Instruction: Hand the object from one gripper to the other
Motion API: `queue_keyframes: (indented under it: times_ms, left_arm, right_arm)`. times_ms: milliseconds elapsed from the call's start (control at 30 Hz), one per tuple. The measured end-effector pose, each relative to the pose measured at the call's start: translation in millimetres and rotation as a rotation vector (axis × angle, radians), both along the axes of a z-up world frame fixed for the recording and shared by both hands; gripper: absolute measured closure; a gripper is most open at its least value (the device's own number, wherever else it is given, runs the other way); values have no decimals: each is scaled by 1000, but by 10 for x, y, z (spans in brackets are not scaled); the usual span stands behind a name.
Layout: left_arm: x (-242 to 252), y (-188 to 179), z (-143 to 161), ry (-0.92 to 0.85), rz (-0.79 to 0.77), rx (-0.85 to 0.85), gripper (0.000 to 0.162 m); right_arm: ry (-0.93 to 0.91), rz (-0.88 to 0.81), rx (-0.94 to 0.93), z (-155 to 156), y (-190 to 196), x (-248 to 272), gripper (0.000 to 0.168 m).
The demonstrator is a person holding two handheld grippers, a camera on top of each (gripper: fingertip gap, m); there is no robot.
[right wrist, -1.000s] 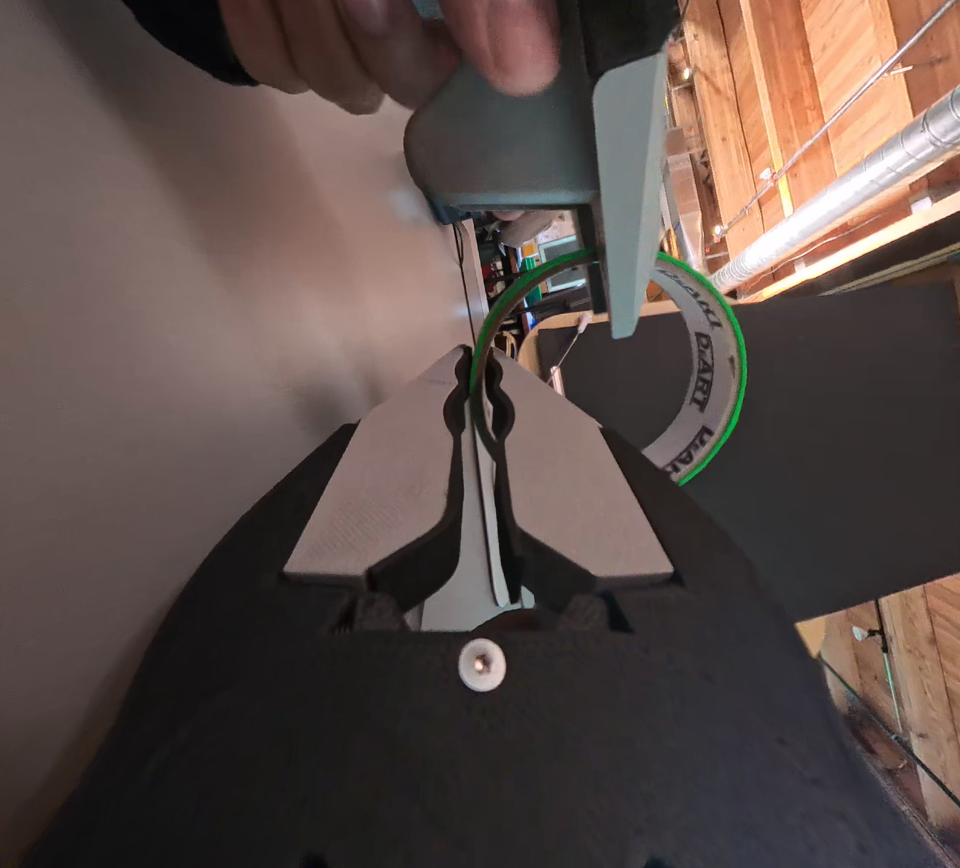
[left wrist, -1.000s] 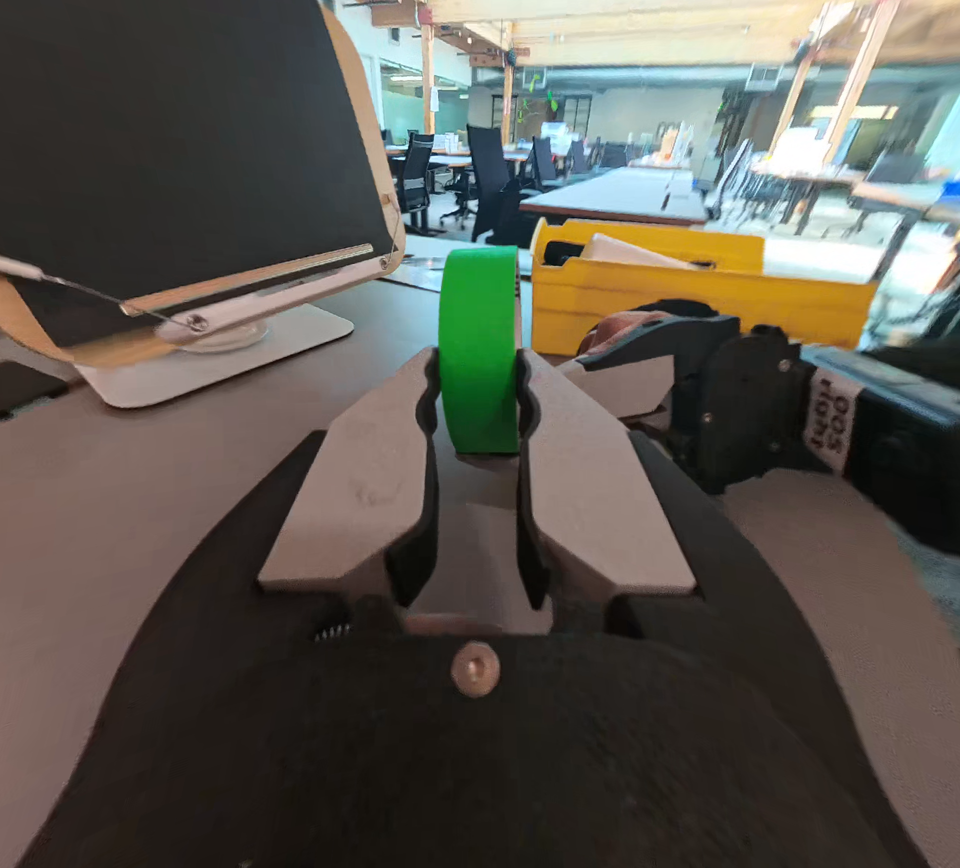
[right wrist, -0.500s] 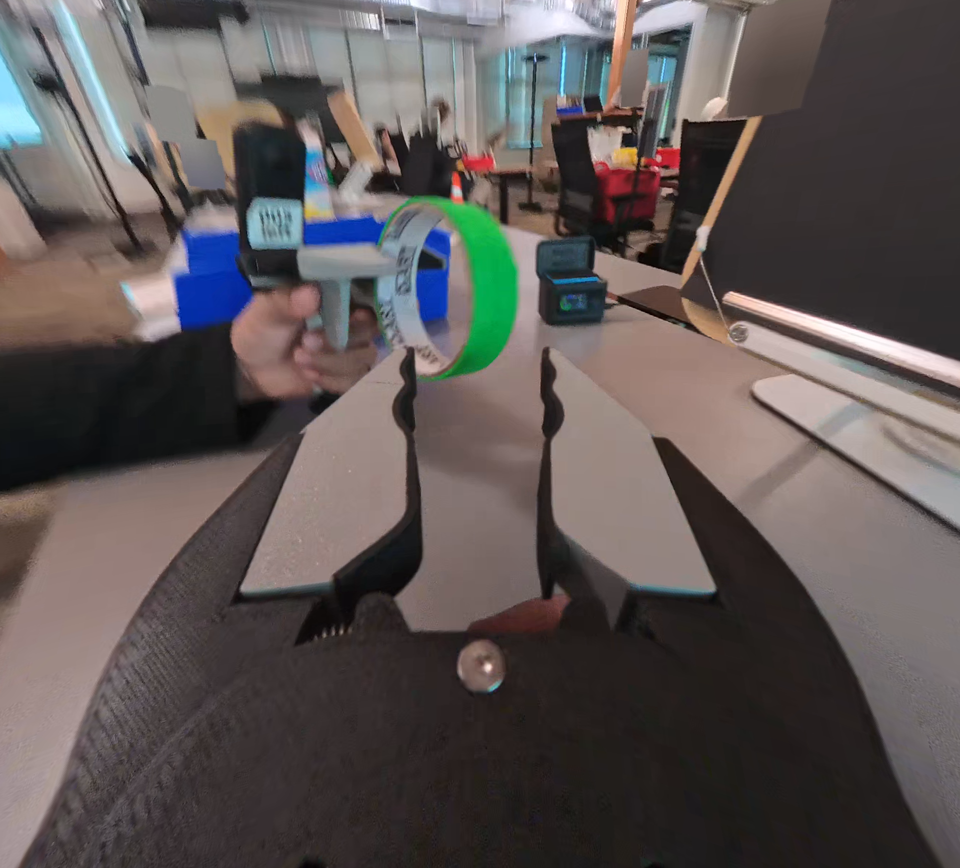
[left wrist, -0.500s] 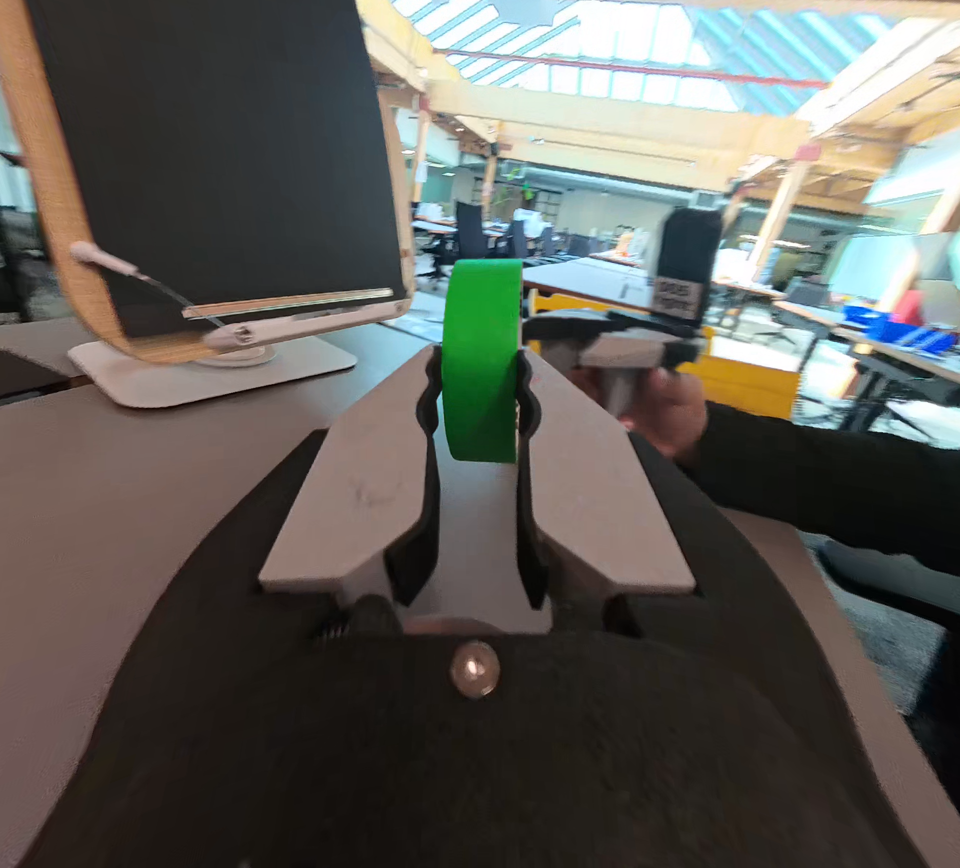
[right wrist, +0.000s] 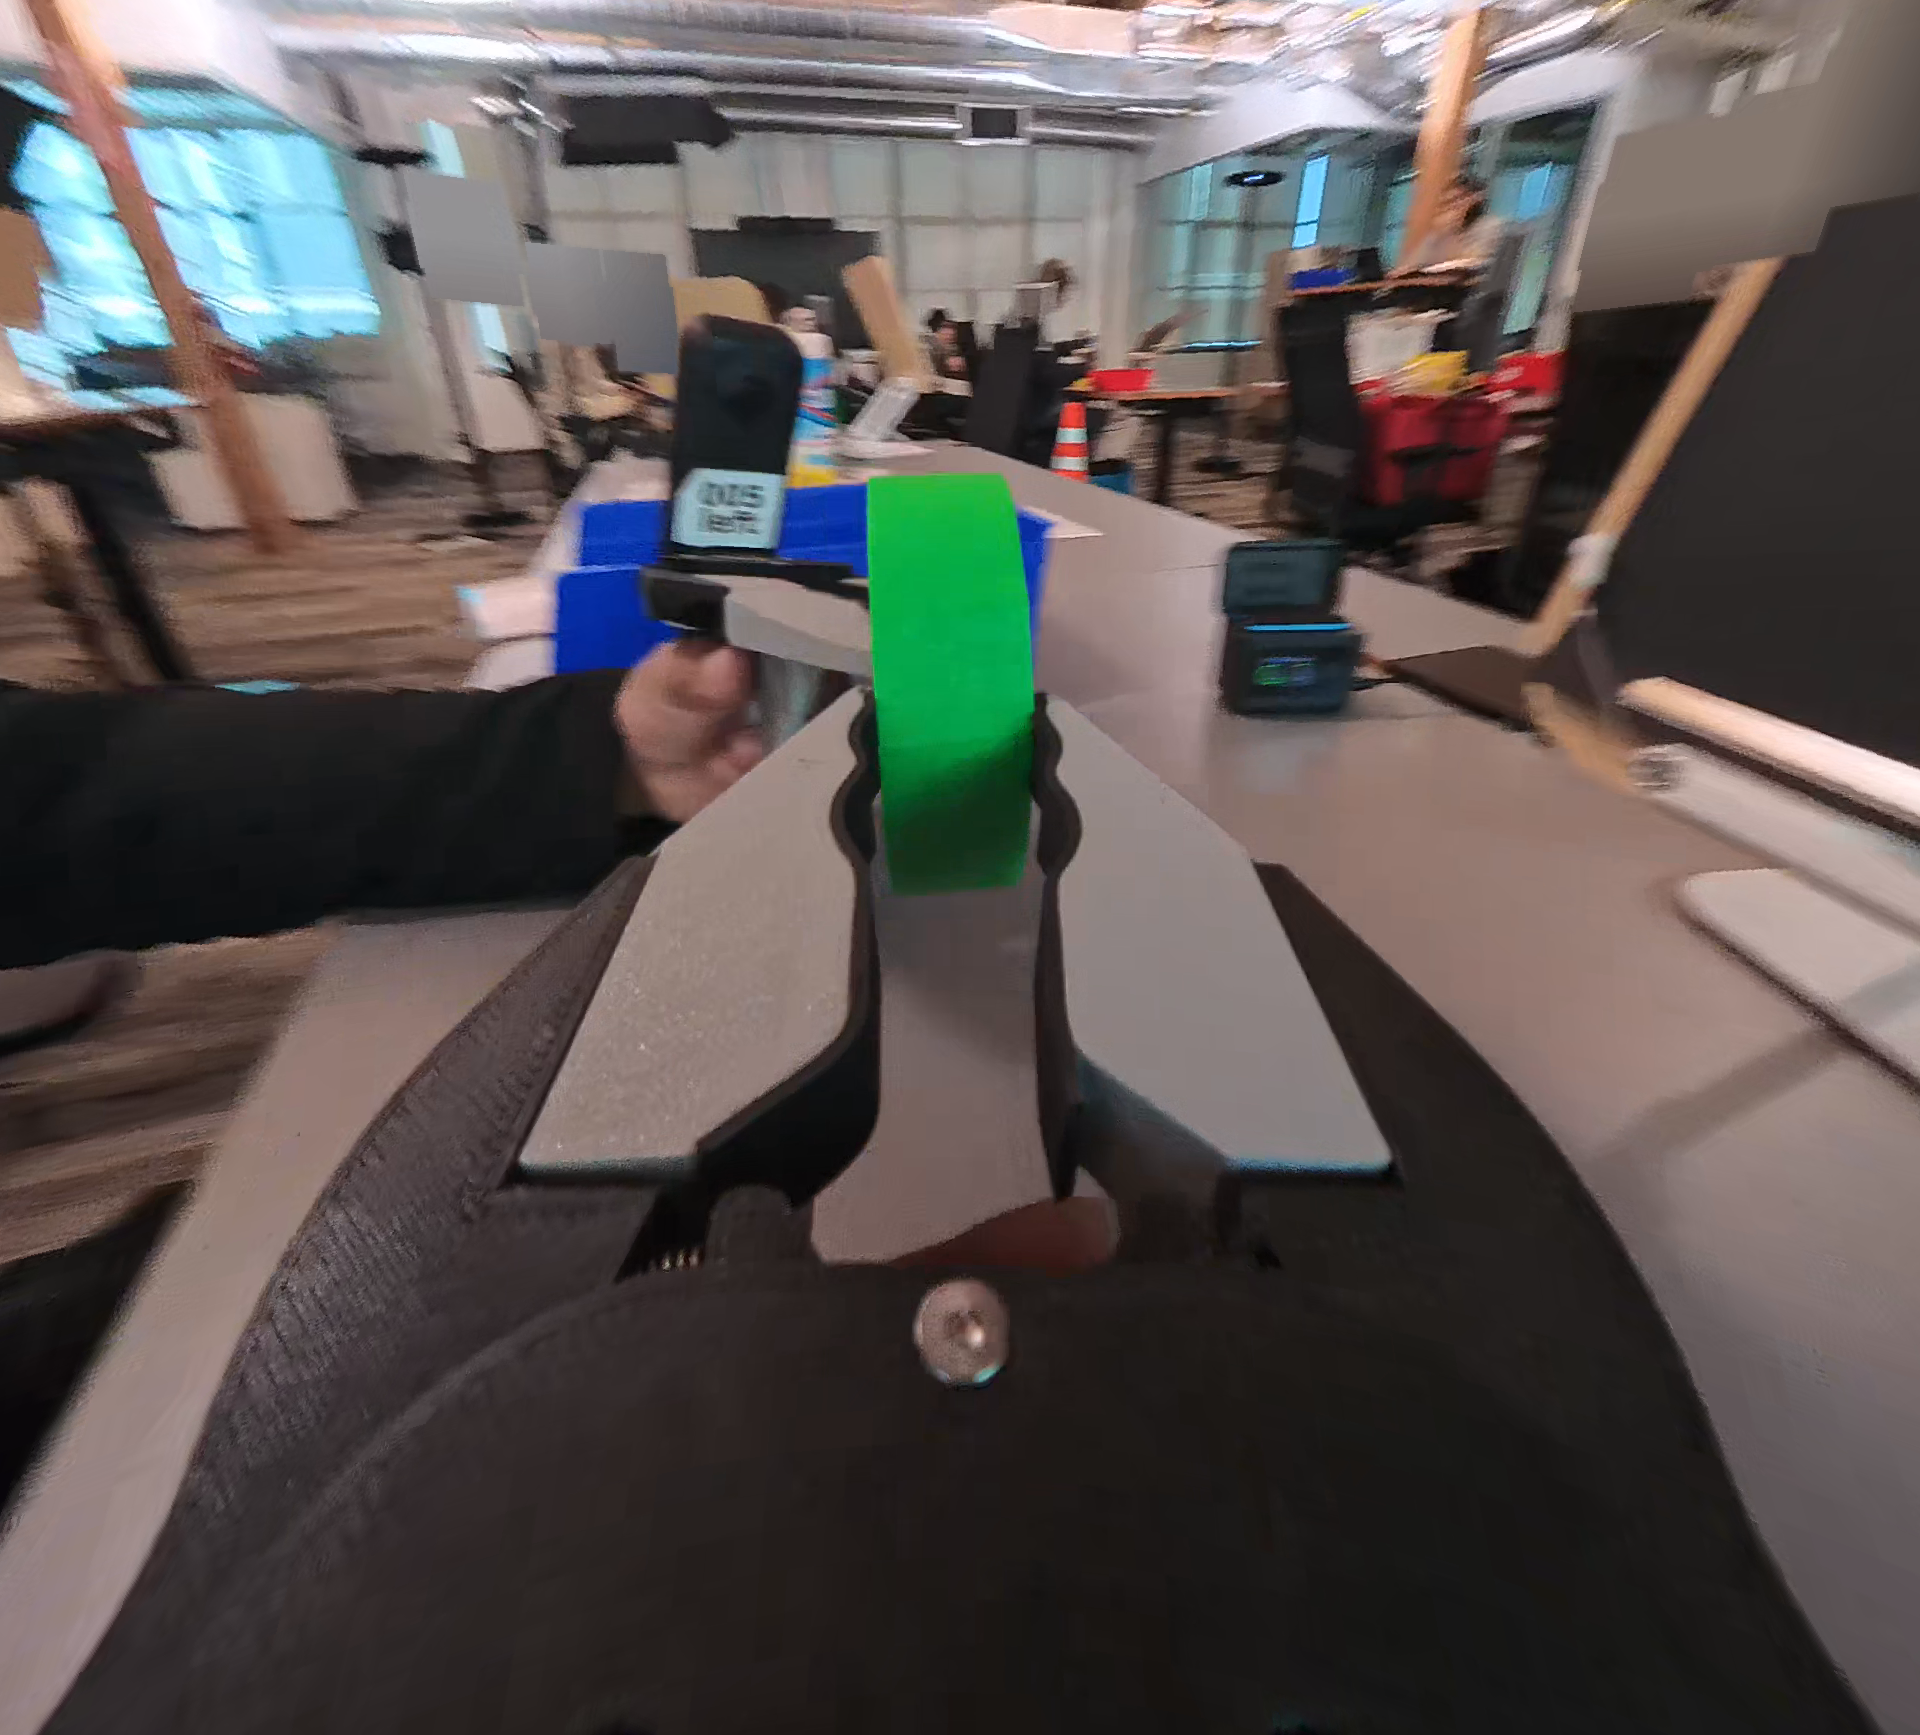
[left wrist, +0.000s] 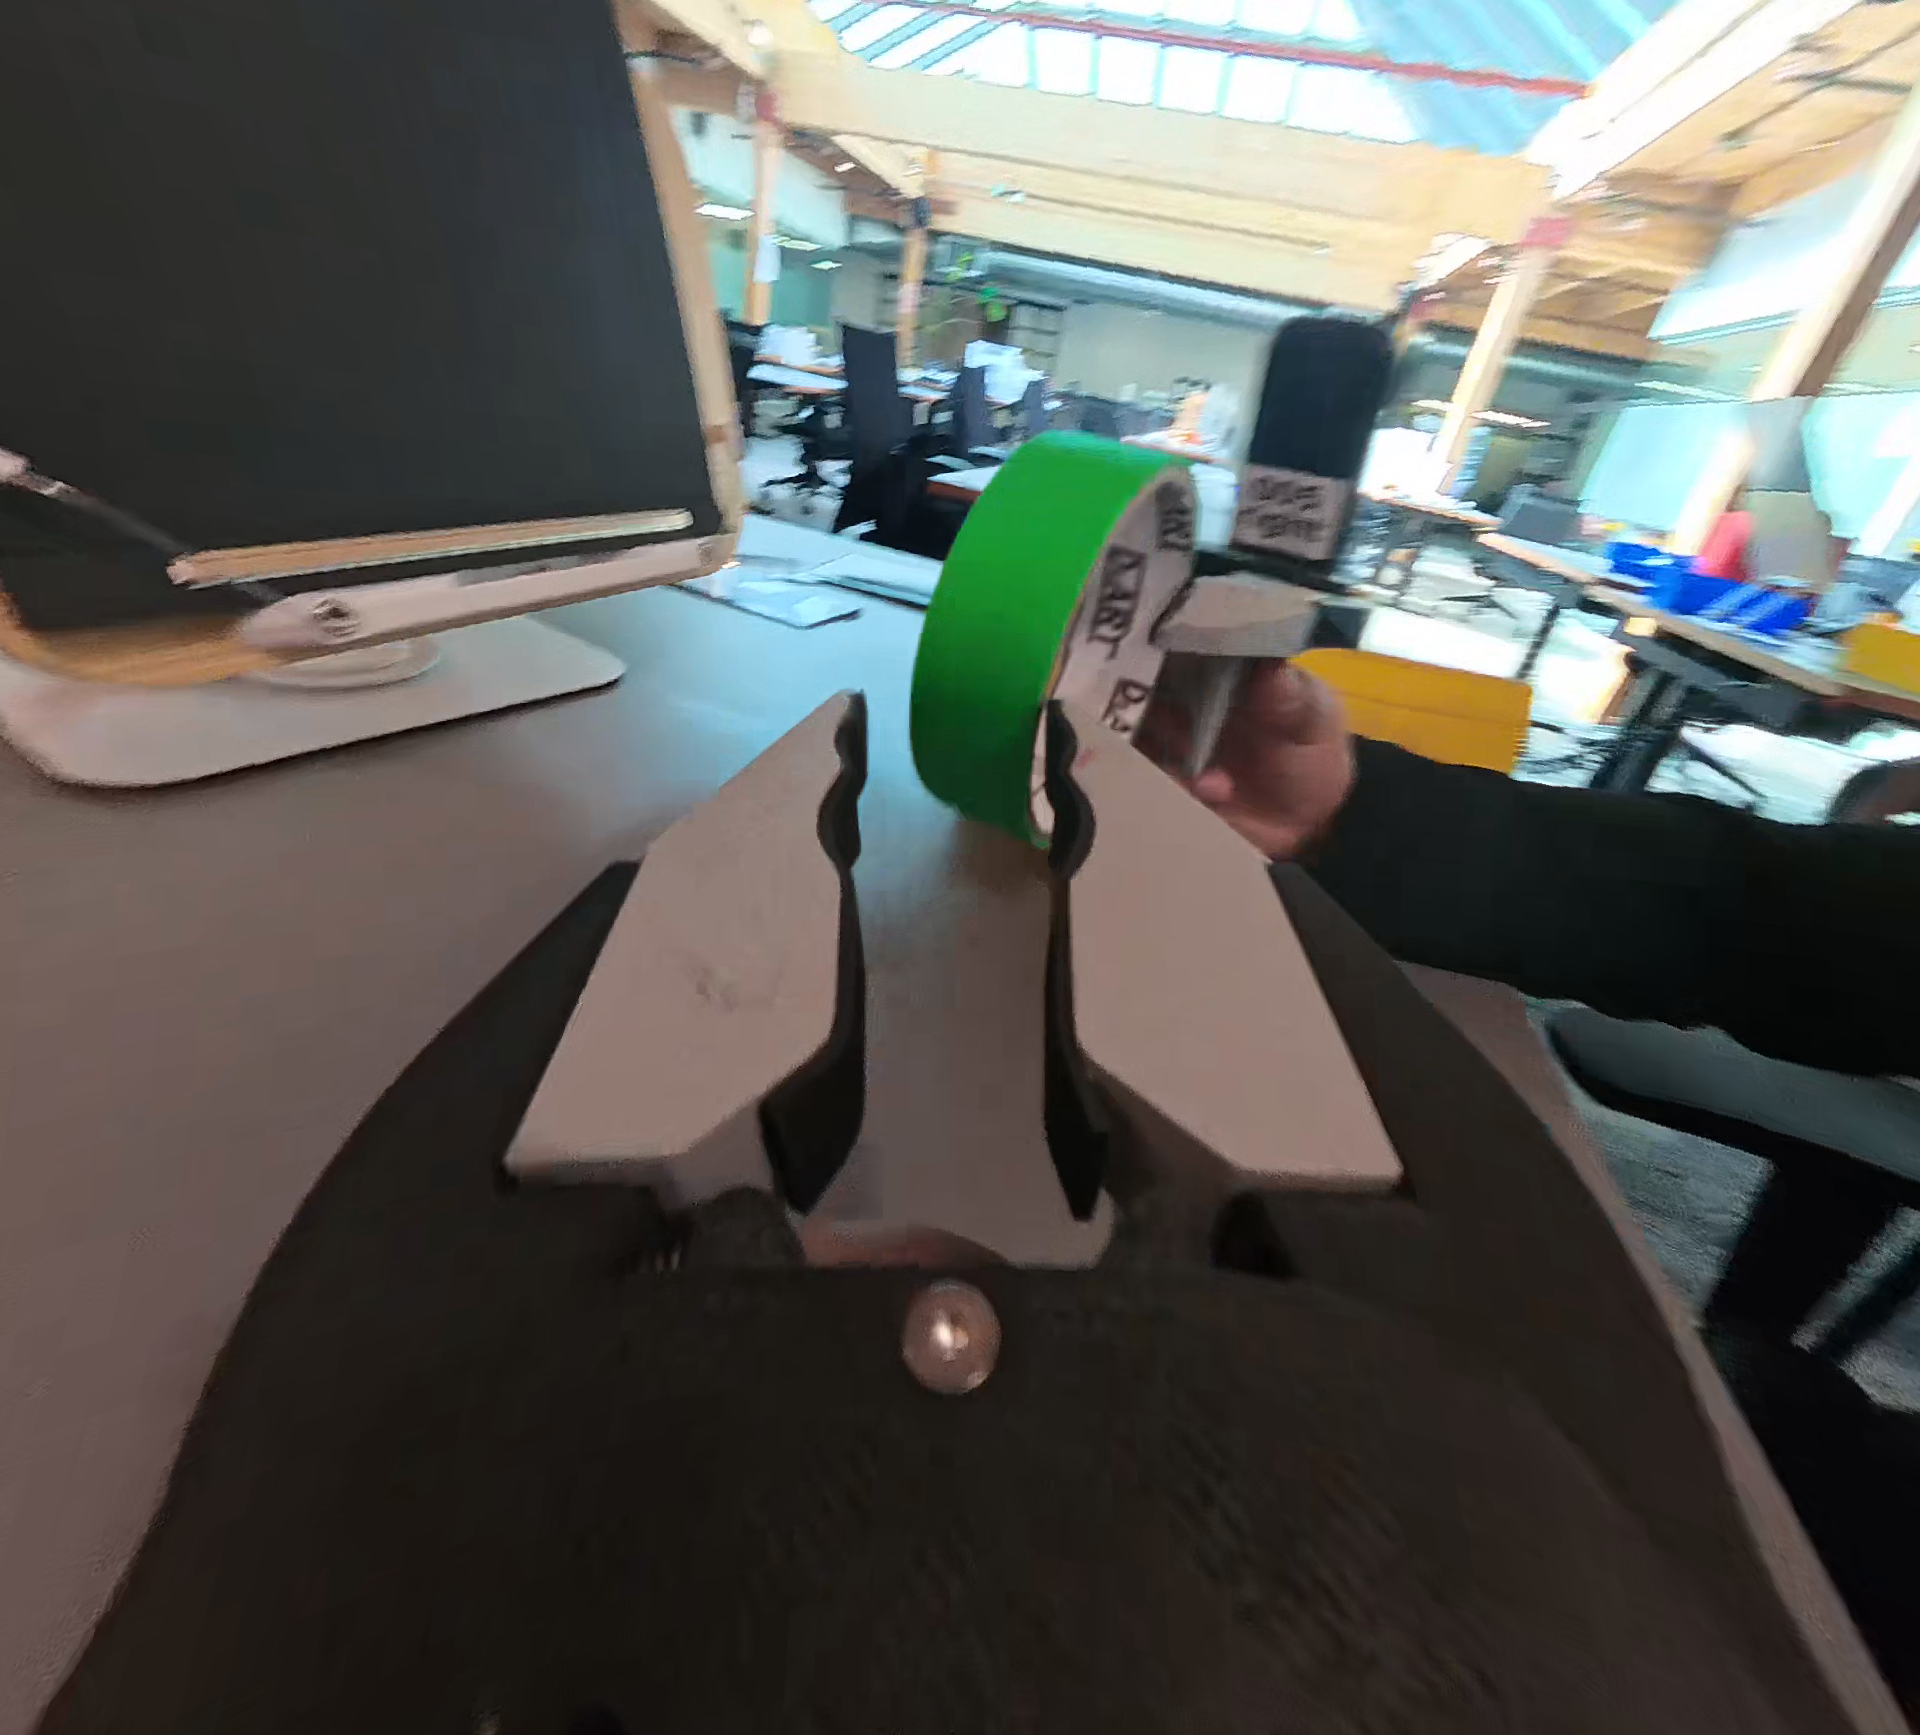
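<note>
Green tape roll [left wrist: 987,636] is in the air above the table [left wrist: 312,906], not resting on it.

Right gripper [right wrist: 951,719]: clamped on the roll. Its two fingers press the roll's flat sides near the tips, and the gap between them equals the tape's width. In the right wrist view the roll is edge-on: it stands upright on its rim, with only the green outer band showing. The hole axis is horizontal and runs left-right across the fingers.

Left gripper [left wrist: 951,729]: fingers spread with nothing between them. The roll sits just past its right fingertip and slightly to the right of centre. I can't tell whether it touches that tip (frame is motion-blurred). From this side the roll is yawed and slightly tilted. Its open face, with the white printed core, points right and toward the near side, and the green band faces left.

Both hands are visible. The right hand [left wrist: 1268,771], in a black sleeve, comes in from the right. The left hand [right wrist: 686,729] comes in from the left.

Around it:
- a dark screen on a silver stand [left wrist: 312,179] at far left of the table
- a small black case [right wrist: 1288,636] farther back
- a blue bin [right wrist: 613,605] and a yellow bin [left wrist: 1423,709] beyond the grippers
</note>
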State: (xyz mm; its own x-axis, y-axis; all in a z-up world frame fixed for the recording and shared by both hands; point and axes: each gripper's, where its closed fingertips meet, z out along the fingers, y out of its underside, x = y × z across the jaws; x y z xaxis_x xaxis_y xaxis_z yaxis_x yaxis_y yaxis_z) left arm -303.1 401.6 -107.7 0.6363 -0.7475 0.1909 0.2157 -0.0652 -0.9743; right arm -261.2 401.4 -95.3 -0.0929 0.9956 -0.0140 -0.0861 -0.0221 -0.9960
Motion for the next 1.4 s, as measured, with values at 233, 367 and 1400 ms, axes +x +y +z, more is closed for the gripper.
queue_keyframes:
  times_ms: [233, 367, 1400]
  left_arm:
    - [99, -9, -100, -176, -167, -222, 126]
    - [168, -31, -41, -248, -204, -230, 119]
    - [-26, 320, -798, 1475, 474, 494, 160]
  right_arm:
    - [-182, -554, 699, -93, 364, 74, 144]
    - [-248, -644, 1060, -153, 205, -67, 144]
    - [-137, -111, -246, -314, 267, -53, 122]
